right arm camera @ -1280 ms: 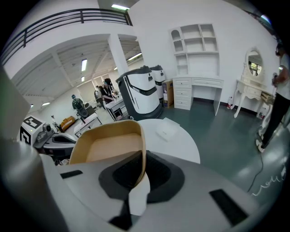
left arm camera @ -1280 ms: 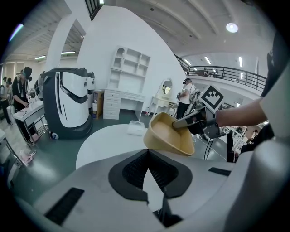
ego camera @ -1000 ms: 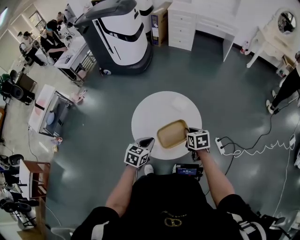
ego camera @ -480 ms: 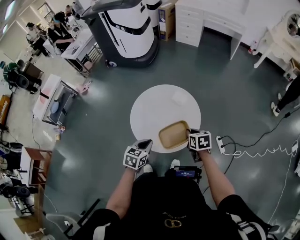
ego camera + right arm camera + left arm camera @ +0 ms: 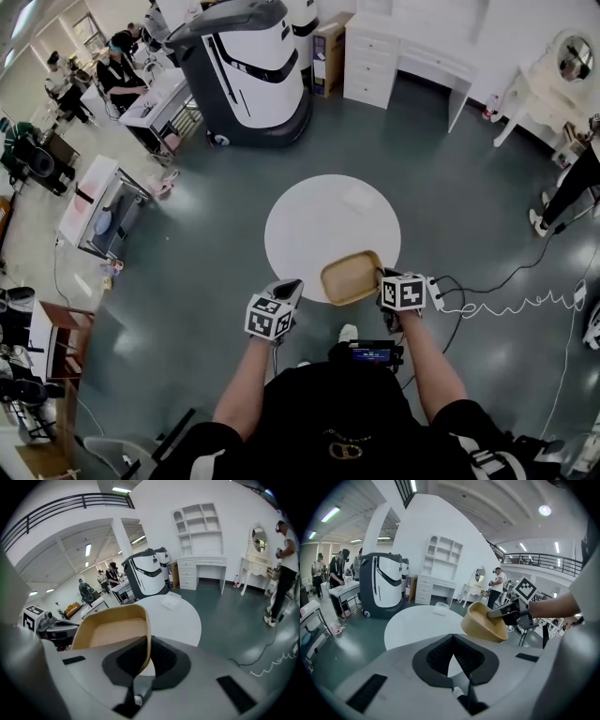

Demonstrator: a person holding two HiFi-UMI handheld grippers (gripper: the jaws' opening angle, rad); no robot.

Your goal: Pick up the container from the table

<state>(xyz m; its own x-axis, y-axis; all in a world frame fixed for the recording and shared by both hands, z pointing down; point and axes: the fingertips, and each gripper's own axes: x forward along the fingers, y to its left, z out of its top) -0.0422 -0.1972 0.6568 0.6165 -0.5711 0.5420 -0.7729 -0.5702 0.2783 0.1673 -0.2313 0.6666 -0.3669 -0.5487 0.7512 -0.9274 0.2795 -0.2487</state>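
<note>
A tan, shallow container (image 5: 350, 277) hangs tilted over the near right edge of the round white table (image 5: 319, 220). My right gripper (image 5: 380, 276) is shut on its right rim. In the right gripper view the container's wall (image 5: 112, 630) stands clamped between the jaws of the right gripper (image 5: 149, 652). The left gripper view shows the container (image 5: 485, 623) held off the table (image 5: 412, 620) from the right. My left gripper (image 5: 292, 284) is at the table's near edge, left of the container, shut with nothing in it (image 5: 453, 635).
A small clear packet (image 5: 359, 200) lies on the table's far side. A big white machine (image 5: 248, 66) and a white dresser (image 5: 398, 52) stand beyond. A power strip (image 5: 439, 292) with cables lies on the floor at the right. People work at desks at the far left.
The container has shifted with the right gripper a little toward the table's near right edge and now overhangs it. The left gripper has hardly moved.
</note>
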